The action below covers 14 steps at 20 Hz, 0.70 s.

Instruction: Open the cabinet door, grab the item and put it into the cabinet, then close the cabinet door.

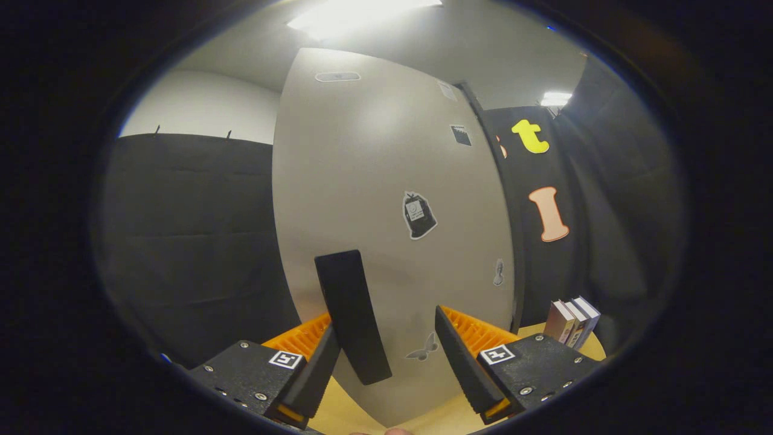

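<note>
Grey cabinet door (374, 181), black handle (352, 314) between spread gripper (386, 362) fingers, untouched, books (571, 321) half hidden beyond door edge.

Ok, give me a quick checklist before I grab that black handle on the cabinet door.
1. The gripper is open, jaws spread wide: ok.
2. The black handle stands between the jaws, close against the left one: ok.
3. Both jaws pressing on the handle: not ok, the right one is well apart from it.
4. The cabinet door looks flat and closed: cannot tell for sure, its edges show no clear gap.
5. The item to put in, the small boxes, stand on the table to the right of the cabinet, away from the handle: ok.
</note>
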Each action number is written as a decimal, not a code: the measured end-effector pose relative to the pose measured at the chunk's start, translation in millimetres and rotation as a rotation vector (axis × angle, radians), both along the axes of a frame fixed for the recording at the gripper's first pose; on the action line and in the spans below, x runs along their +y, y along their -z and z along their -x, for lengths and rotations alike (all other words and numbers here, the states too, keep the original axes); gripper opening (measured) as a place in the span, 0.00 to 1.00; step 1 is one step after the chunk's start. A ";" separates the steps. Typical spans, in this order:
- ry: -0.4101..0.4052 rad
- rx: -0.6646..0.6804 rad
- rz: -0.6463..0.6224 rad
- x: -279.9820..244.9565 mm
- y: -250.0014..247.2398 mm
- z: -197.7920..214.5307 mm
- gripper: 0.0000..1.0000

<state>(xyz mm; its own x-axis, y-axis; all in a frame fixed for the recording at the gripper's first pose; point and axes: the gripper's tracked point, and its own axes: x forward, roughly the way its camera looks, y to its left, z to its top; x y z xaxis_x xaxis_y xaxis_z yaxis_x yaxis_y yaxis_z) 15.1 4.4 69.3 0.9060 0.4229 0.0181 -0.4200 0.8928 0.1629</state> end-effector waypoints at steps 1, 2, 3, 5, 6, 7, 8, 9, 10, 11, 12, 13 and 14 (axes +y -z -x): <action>0.001 0.008 0.000 5.3 1.6 -3.8 0.91; -0.001 0.015 -0.002 12.4 3.2 -7.5 0.92; 0.001 0.028 0.001 19.0 6.4 -12.5 0.93; 0.001 0.044 0.001 33.3 8.8 -20.1 0.94; 0.000 0.042 0.001 39.1 7.5 -25.4 0.95; 0.002 0.038 0.006 45.1 7.0 -30.2 0.95; 0.006 0.033 0.016 50.2 6.5 -35.4 0.95; 0.014 0.030 0.026 54.1 6.5 -38.8 0.95; 0.026 0.032 0.031 57.9 7.2 -42.2 0.95; 0.037 0.032 0.034 62.4 8.4 -45.4 0.95; 0.046 0.033 0.032 65.9 8.2 -48.3 0.95; 0.053 0.037 0.028 69.6 9.4 -50.3 0.95; 0.062 0.040 0.024 72.4 10.0 -52.2 0.95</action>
